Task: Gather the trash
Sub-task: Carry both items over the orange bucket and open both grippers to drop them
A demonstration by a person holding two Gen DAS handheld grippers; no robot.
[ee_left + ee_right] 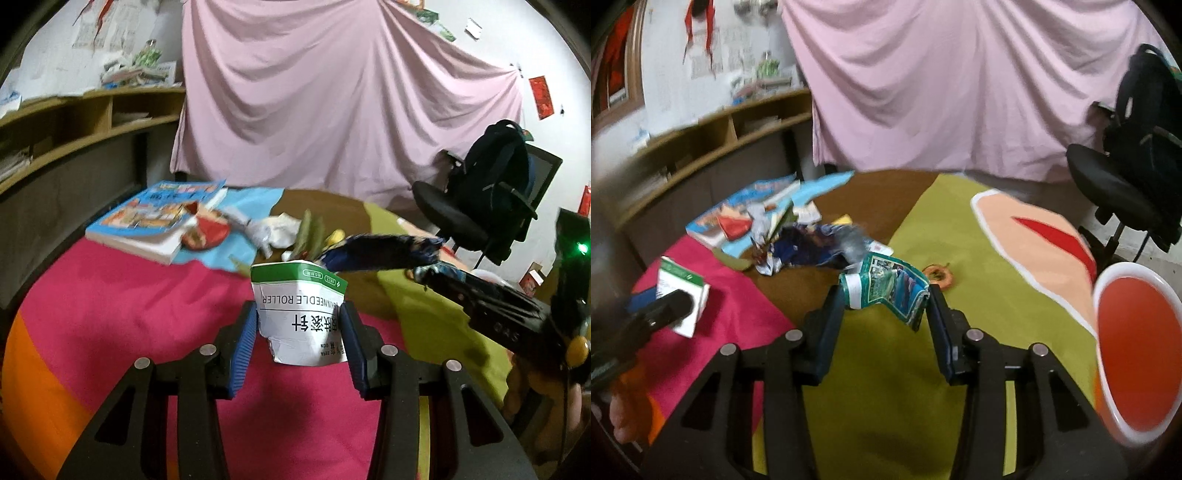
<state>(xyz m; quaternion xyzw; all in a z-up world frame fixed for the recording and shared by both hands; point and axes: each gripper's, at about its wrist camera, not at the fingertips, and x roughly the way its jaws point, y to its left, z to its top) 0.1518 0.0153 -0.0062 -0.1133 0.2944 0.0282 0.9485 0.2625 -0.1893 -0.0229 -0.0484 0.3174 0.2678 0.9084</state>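
My left gripper (298, 312) is shut on a white and green carton box (301, 295), which stands upright between the blue pads above the pink cloth. In the right wrist view the same box (685, 291) shows at the left, held in that gripper (674, 308). My right gripper (884, 295) is shut on a crumpled teal wrapper (892, 291) that spans from pad to pad over the green cloth. A pile of trash (798, 247) of crumpled paper, dark blue wrappers and green scraps lies in the middle of the table. An orange peel (938, 277) lies just beyond the wrapper.
A red bowl with a white rim (1108, 280) stands close at the right. A colourful book (155, 218) with a red packet on it lies at the far left. A black chair with a backpack (491, 173) stands beyond the table. Wooden shelves (92, 118) run along the left wall.
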